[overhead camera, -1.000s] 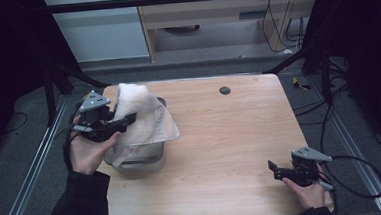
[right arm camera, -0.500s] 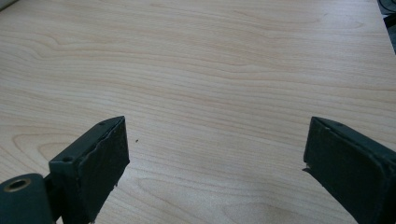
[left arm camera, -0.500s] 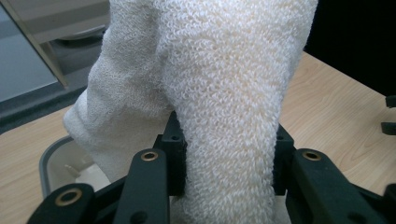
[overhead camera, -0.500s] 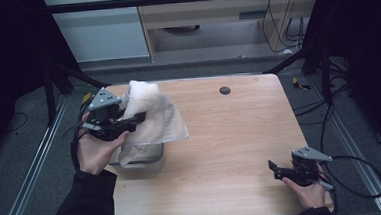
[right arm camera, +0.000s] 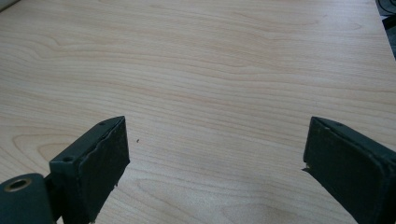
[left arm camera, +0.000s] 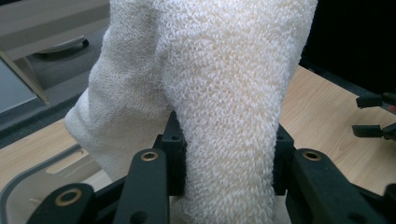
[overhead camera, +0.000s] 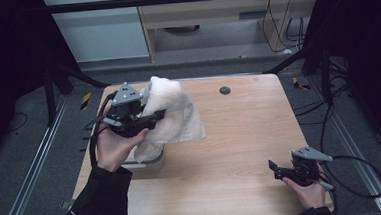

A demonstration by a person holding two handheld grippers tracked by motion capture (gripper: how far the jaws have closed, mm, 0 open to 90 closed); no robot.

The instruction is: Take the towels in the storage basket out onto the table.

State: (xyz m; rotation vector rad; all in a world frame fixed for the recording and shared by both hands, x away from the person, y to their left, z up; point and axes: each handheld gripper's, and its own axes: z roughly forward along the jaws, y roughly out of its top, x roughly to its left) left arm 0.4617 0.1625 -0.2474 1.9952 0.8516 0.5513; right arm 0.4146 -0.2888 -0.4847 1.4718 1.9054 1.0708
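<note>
Table [overhead camera: 241,149]: light wood-grain top, dark round grommet [overhead camera: 224,90] near far edge. Room: dark surround, grey floor, metal rails either side, pale cabinet and cables beyond.

Towel [overhead camera: 171,113]: white terry, over table's left part, lifted above a grey-rimmed tray [overhead camera: 149,162]. Long axis approx. vertical, bunched top up, lower end draping onto tray and table.

Left gripper [overhead camera: 147,121]: clamped on towel; in left gripper view, jaws pinch the cloth from both sides.

Right gripper [overhead camera: 273,168]: near-right corner, low over bare wood, jaws spread wide, nothing between.
</note>
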